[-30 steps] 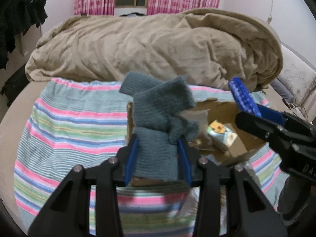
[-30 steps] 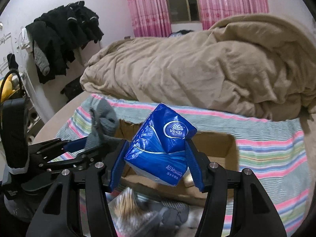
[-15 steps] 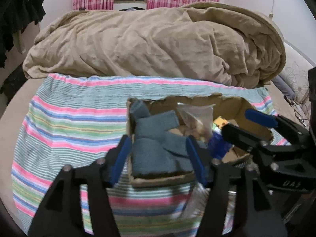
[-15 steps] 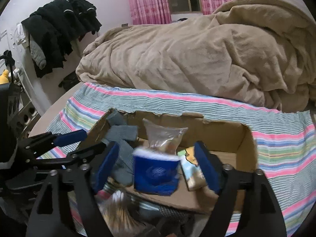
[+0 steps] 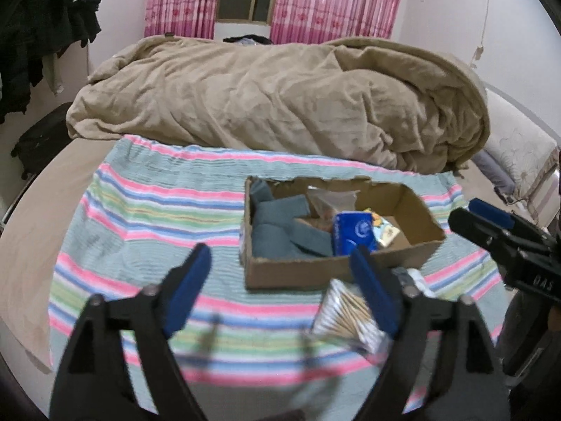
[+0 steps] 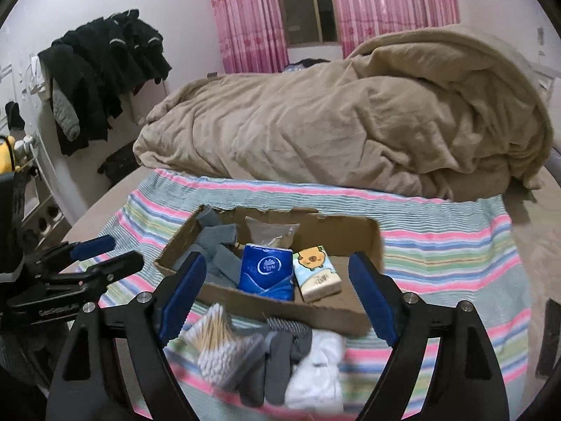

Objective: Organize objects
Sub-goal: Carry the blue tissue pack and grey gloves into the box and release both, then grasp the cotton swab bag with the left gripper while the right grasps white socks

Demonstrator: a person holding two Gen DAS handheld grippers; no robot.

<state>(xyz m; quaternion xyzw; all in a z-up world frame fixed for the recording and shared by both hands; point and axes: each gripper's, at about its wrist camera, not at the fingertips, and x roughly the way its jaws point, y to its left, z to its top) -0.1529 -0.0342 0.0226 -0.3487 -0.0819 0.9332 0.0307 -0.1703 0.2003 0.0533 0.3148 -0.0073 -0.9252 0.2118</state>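
Note:
A cardboard box (image 5: pixel 301 273) (image 6: pixel 371 245) sits on the striped cloth on the bed. In it lie grey-blue knit socks (image 5: pixel 280 231) (image 6: pixel 217 245), a blue Vinda tissue pack (image 5: pixel 354 233) (image 6: pixel 268 272), a yellow cartoon tissue pack (image 6: pixel 315 273) and a clear bag (image 6: pixel 271 233). A bag of cotton swabs (image 5: pixel 347 312) (image 6: pixel 221 343), grey socks (image 6: pixel 280 358) and a white cloth (image 6: pixel 315 368) lie in front of the box. My left gripper (image 5: pixel 280 291) is open and empty, held back from the box. My right gripper (image 6: pixel 273 298) is open and empty above the near box wall.
A rumpled tan duvet (image 5: pixel 280 101) (image 6: pixel 350 122) fills the far half of the bed. Dark clothes (image 6: pixel 105 70) hang at the left wall. Pink curtains (image 5: pixel 315 0) cover the window. A pillow (image 5: pixel 519 161) lies at the right. The striped cloth (image 5: pixel 157 217) spreads left of the box.
Both grippers let go: the socks and the blue tissue pack now lie in the box. Both grippers have opened wide and pulled back toward me.

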